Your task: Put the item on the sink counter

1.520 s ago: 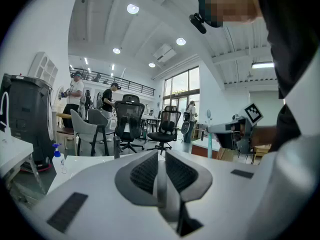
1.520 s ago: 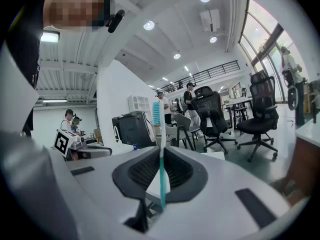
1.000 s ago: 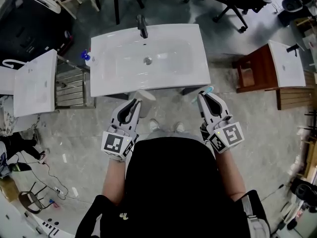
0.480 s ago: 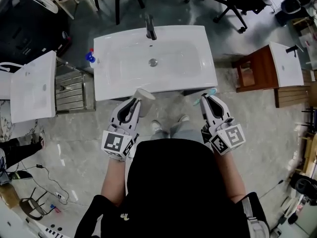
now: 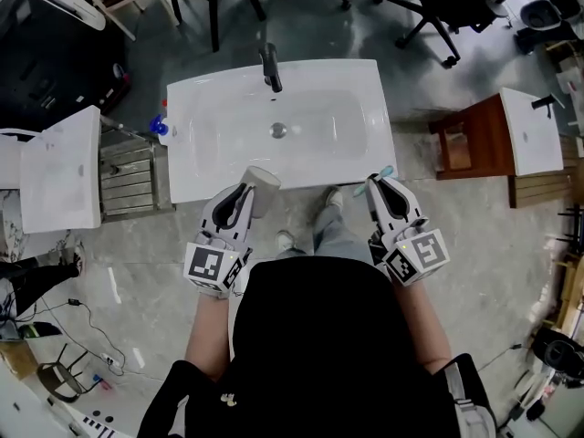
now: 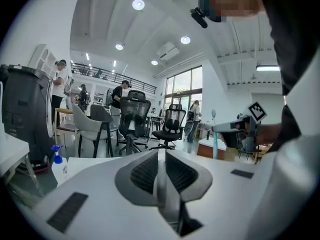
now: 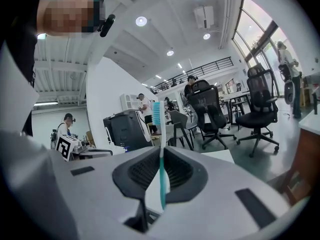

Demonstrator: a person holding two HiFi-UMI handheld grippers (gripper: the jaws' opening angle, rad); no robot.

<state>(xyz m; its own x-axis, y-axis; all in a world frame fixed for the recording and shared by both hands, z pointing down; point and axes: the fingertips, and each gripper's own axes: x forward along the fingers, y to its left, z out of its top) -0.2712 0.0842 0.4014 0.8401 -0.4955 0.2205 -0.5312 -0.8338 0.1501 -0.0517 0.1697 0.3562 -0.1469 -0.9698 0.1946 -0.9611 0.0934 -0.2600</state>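
The white sink counter (image 5: pixel 370 149) lies ahead with a dark faucet (image 5: pixel 271 69) at its back edge and a drain (image 5: pixel 278 130) in the basin. My left gripper (image 5: pixel 245 194) is shut on the wall of a pale cup (image 5: pixel 262 187), which hangs over the counter's front edge. In the left gripper view only a thin grey strip of the cup (image 6: pixel 161 184) shows between the jaws. My right gripper (image 5: pixel 381 182) is shut on a teal toothbrush (image 5: pixel 384 171), just off the counter's front right corner. The toothbrush (image 7: pixel 160 154) stands upright between the pads, bristles up.
A blue spray bottle (image 5: pixel 161 126) stands at the counter's left edge. A metal rack (image 5: pixel 128 176) and a white slab (image 5: pixel 59 167) are on the left. On the right are a wooden stand (image 5: pixel 465 140) and another white slab (image 5: pixel 529 130). Office chairs (image 5: pixel 438 7) stand beyond the sink.
Both grippers have come closer to the sink counter. The cup now overlaps its front edge and the toothbrush has reached the front right corner. Both grips are unchanged.
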